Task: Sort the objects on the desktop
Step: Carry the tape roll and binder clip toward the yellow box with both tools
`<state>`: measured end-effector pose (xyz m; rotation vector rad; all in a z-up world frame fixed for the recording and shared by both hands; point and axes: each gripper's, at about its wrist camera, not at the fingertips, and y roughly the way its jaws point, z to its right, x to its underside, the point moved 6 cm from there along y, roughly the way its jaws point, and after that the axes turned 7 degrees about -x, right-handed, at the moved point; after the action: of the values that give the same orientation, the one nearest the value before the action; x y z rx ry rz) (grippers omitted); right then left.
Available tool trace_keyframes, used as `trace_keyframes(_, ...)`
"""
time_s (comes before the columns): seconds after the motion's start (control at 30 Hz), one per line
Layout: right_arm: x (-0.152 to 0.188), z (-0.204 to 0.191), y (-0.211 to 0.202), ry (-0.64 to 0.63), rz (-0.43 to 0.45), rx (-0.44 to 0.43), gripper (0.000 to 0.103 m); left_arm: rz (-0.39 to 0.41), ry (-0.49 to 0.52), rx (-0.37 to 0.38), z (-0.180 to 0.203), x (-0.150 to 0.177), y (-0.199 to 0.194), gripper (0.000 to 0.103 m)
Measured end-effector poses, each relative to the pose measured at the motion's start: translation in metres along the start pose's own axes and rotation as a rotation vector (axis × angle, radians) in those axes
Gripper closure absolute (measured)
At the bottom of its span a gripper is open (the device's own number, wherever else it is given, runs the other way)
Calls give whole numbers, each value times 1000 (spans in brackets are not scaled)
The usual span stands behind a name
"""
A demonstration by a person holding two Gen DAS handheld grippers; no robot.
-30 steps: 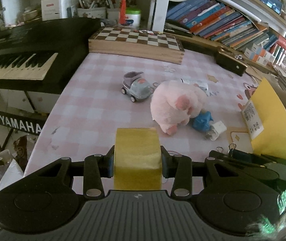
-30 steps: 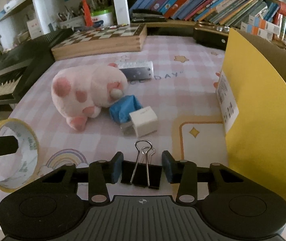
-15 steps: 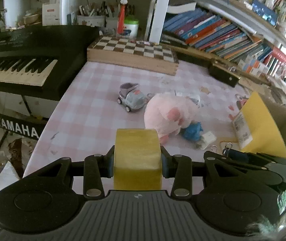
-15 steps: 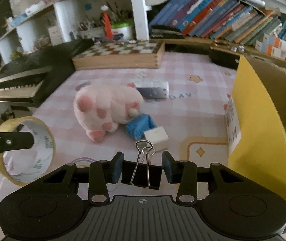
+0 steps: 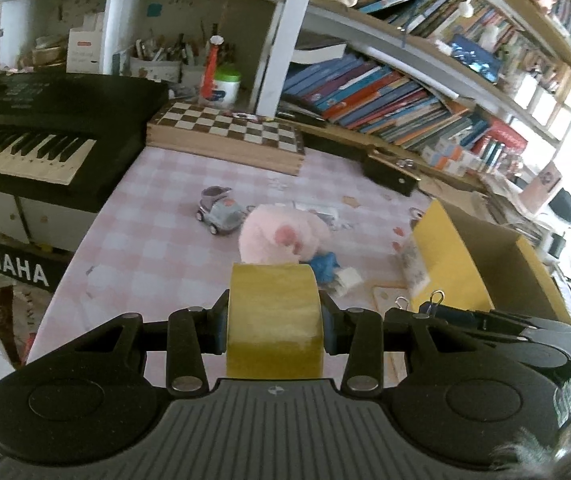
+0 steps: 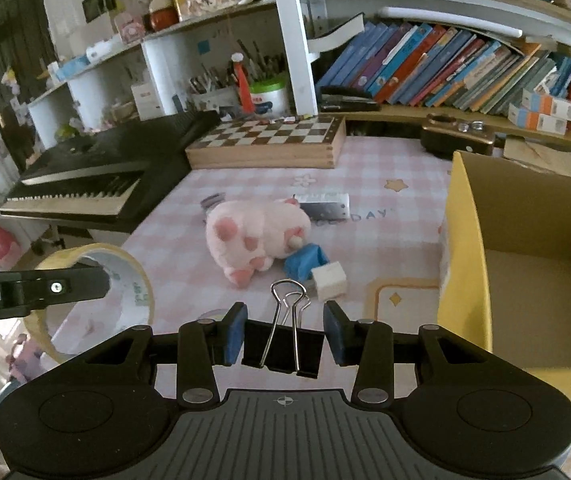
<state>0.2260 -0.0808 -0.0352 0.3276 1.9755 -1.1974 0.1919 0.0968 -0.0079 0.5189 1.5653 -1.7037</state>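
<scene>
My left gripper (image 5: 273,320) is shut on a roll of yellow tape (image 5: 273,316), held high above the near edge of the pink checked desk; the roll also shows in the right wrist view (image 6: 97,300). My right gripper (image 6: 283,336) is shut on a black binder clip (image 6: 283,344), also held above the desk, beside the open yellow cardboard box (image 6: 465,264). On the desk lie a pink plush toy (image 6: 257,236), a blue crumpled object (image 6: 305,262), a white block (image 6: 329,280), a grey toy car (image 5: 221,214) and a silver flat case (image 6: 323,206).
A black Yamaha keyboard (image 5: 37,144) stands at the left. A wooden chessboard box (image 5: 225,136) lies at the back of the desk. A dark case (image 6: 455,140) and bookshelves stand behind. The yellow box (image 5: 473,256) takes the right side.
Both grippers have risen and drawn back from the desk with their loads; the desk objects look smaller and the inside of the yellow box has come into view.
</scene>
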Motion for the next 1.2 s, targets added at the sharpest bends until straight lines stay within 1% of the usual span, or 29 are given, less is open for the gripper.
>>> trace_keyframes(0.33, 23, -19, -35, 6, 19, 23, 62, -12, -3, 63, 1, 31, -29, 65)
trace_keyframes(0.9, 87, -51, -94, 72, 18, 48, 62, -40, 51, 136, 0, 92, -91, 65)
trace_keyframes(1.2, 120, -58, -120, 108, 13, 80, 62, -50, 95, 182, 8, 113, -113, 65)
